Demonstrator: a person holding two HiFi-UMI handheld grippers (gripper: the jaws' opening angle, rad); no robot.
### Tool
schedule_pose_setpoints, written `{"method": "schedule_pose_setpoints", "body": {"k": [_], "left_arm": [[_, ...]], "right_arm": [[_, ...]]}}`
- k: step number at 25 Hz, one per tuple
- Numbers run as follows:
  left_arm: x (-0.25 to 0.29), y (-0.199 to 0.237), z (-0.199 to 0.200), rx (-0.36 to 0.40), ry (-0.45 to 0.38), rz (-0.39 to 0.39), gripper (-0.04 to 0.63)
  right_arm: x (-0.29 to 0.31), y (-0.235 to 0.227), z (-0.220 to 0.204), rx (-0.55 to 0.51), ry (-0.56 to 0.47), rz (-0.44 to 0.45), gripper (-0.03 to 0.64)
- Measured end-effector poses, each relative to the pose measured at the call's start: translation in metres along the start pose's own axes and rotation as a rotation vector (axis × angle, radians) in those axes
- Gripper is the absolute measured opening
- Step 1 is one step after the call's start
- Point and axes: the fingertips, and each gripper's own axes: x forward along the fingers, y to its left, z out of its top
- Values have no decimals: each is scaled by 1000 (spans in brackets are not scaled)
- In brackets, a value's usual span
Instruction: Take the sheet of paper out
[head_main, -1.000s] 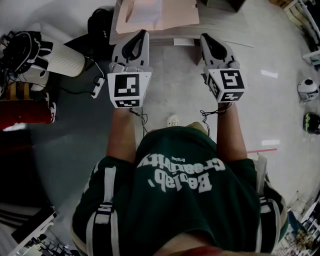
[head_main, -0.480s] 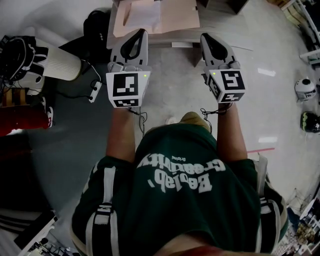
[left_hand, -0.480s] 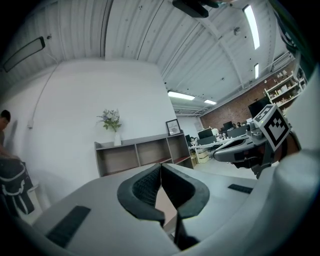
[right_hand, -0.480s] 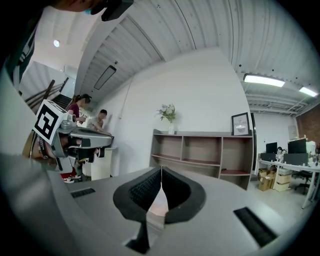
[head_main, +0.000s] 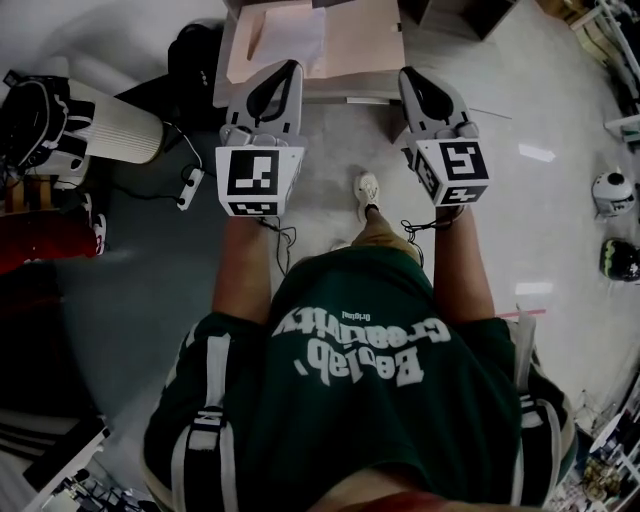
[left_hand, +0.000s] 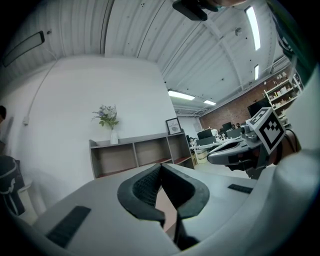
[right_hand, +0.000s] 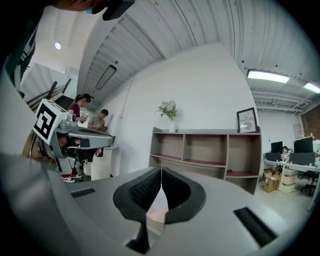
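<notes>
Ribbed white bin stands left of table holding paper

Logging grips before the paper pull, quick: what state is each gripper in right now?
Left gripper: closed, holding nothing.
Right gripper: closed, holding nothing.

Moves nearer the table at 12 o'clock, bringing more of the pink folder and the white sheet on it into the head view than a second ago. Steps one shoe forward toward 12 o'clock, between the two forearms.
</notes>
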Motion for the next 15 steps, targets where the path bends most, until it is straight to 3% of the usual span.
{"method": "schedule_pose_setpoints", "body": {"k": [15], "left_arm": [[158,59,-24,32,81,117,20]], "right_arm": [[163,-100,4,20,-22,136,34]]}}
